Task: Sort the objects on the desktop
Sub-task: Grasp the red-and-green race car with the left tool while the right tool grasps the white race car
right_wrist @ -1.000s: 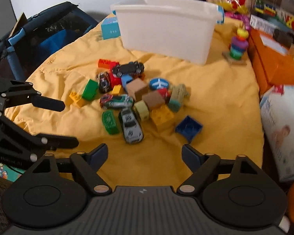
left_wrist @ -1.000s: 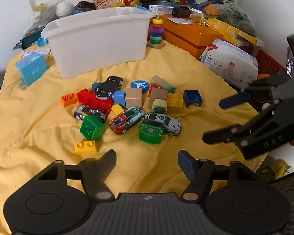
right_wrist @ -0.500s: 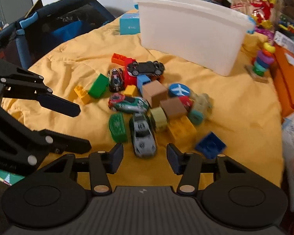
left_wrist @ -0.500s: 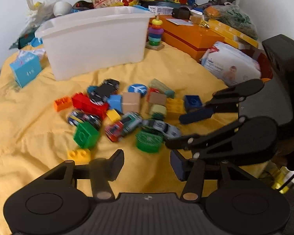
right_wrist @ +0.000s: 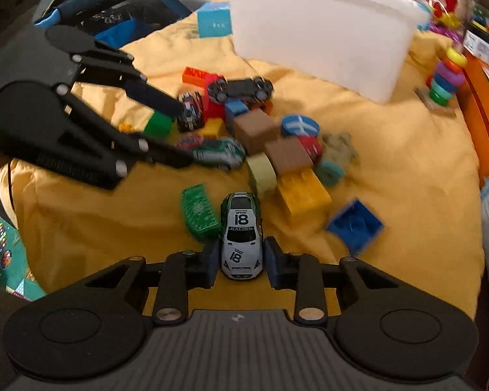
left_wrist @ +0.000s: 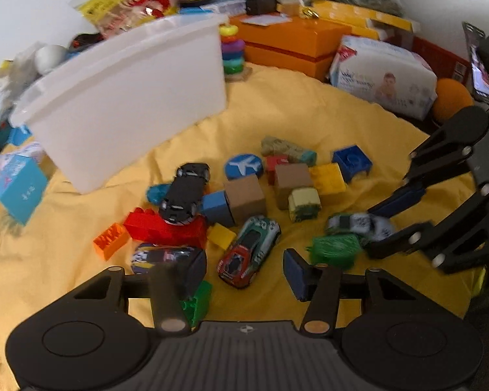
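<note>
A pile of toy cars and building blocks lies on the yellow cloth (left_wrist: 309,114) in front of a white bin (left_wrist: 130,97). My right gripper (right_wrist: 242,260) is low over the cloth. Its jaws are closing on the white number 18 car (right_wrist: 243,241), and the pads touch the car's sides. The left wrist view shows that car (left_wrist: 358,224) blurred between the right gripper's fingertips (left_wrist: 388,202). My left gripper (left_wrist: 244,273) is open. The red and green car (left_wrist: 249,251) sits just ahead between its tips, untouched. A green block (left_wrist: 197,303) is partly hidden under the left finger.
A black car (left_wrist: 185,192) rests on a red block (left_wrist: 159,228). Orange boxes (left_wrist: 287,42), a ring stacker (left_wrist: 233,52) and a wipes pack (left_wrist: 381,78) crowd the far right. A blue box (left_wrist: 18,189) sits left of the bin. A dark playpen (right_wrist: 114,9) stands beyond the cloth's edge.
Both grippers have come down and in over the pile. The right jaws narrowed around the white car. The left jaws narrowed a little and moved up to the red and green car.
</note>
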`<action>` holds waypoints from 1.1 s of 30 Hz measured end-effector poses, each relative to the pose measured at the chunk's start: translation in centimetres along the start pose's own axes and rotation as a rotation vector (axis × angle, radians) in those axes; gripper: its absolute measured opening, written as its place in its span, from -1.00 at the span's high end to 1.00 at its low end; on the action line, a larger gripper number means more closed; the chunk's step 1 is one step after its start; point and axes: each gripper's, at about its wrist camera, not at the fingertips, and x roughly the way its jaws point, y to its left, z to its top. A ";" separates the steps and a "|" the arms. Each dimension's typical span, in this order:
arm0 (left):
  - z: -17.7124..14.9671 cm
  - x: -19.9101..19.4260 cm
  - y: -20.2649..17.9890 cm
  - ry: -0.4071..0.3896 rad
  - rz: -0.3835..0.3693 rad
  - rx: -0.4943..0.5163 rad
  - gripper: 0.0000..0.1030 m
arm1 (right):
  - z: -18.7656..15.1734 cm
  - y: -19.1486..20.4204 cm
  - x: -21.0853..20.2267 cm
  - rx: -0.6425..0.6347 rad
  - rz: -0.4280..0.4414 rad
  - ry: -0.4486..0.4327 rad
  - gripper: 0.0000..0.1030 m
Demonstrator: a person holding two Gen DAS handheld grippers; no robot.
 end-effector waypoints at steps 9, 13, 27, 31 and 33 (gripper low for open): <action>1.4 2.9 -0.8 0.029 -0.026 0.113 0.07 | -1.5 -1.1 -0.7 0.063 0.010 0.005 0.36; 1.5 2.8 -0.4 0.048 0.000 0.034 0.63 | -1.6 -1.1 -0.6 0.056 0.008 0.000 0.36; -3.7 -1.7 -6.3 0.116 0.231 0.113 0.55 | -1.4 -1.4 -0.4 0.062 0.019 0.006 0.36; -3.6 -3.5 -6.5 0.037 0.102 0.052 0.44 | -1.3 -1.3 -0.3 0.054 0.019 0.013 0.35; -3.7 -3.7 -5.8 0.024 0.089 -0.014 0.44 | -1.4 -1.3 -0.2 0.055 0.019 0.013 0.35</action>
